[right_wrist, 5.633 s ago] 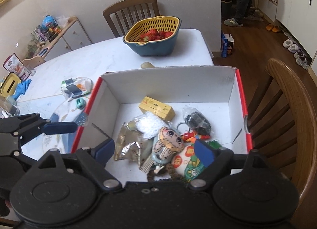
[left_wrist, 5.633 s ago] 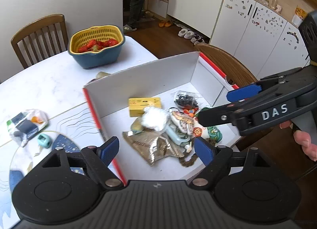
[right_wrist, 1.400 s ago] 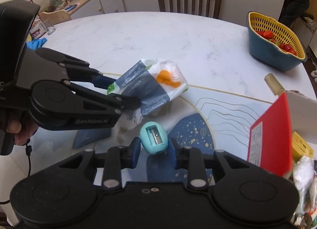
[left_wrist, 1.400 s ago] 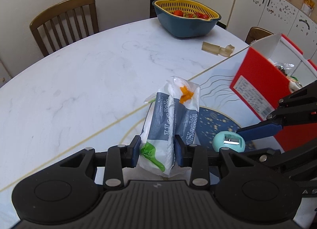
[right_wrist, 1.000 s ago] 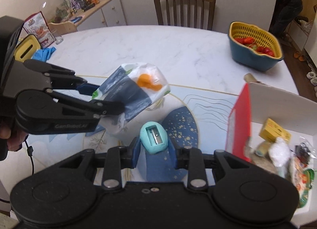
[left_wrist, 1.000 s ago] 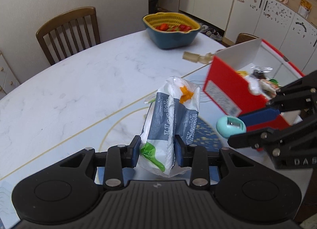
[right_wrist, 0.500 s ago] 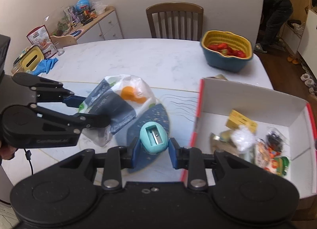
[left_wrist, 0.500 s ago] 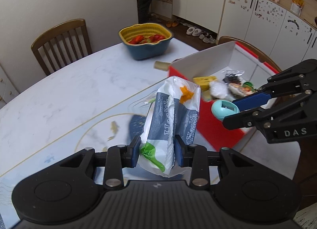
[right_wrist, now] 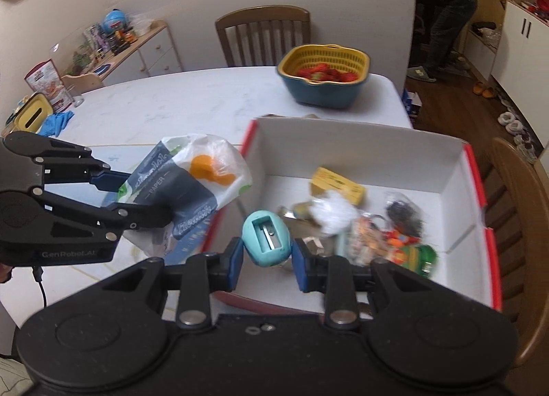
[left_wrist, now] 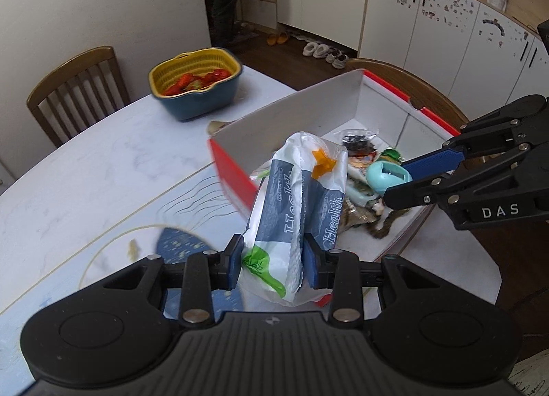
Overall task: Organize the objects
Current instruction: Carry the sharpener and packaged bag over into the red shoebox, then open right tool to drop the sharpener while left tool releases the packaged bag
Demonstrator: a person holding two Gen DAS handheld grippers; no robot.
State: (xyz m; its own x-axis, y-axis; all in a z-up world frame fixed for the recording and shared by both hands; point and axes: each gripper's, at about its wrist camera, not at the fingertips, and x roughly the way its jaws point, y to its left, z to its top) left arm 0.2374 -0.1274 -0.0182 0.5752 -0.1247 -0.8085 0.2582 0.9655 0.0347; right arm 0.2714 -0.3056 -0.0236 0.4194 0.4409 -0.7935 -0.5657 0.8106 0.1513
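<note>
My left gripper (left_wrist: 273, 267) is shut on a white and blue tissue pack (left_wrist: 298, 204) and holds it in the air above the near left wall of the red and white box (left_wrist: 357, 101). The pack also shows in the right wrist view (right_wrist: 192, 183). My right gripper (right_wrist: 267, 259) is shut on a teal pencil sharpener (right_wrist: 267, 236), held above the box (right_wrist: 405, 149) at its near left side. The sharpener also shows in the left wrist view (left_wrist: 387, 178). The box holds several small items, among them a yellow carton (right_wrist: 338, 185).
A blue and yellow basket of strawberries (right_wrist: 324, 79) stands at the far side of the white table (right_wrist: 178, 101). Wooden chairs stand behind the table (right_wrist: 262, 36) and at the box's right (right_wrist: 518, 211). A person (right_wrist: 442, 19) stands in the doorway.
Both grippers have carried their objects from the table's left side to over the box. Both stay shut on what they hold.
</note>
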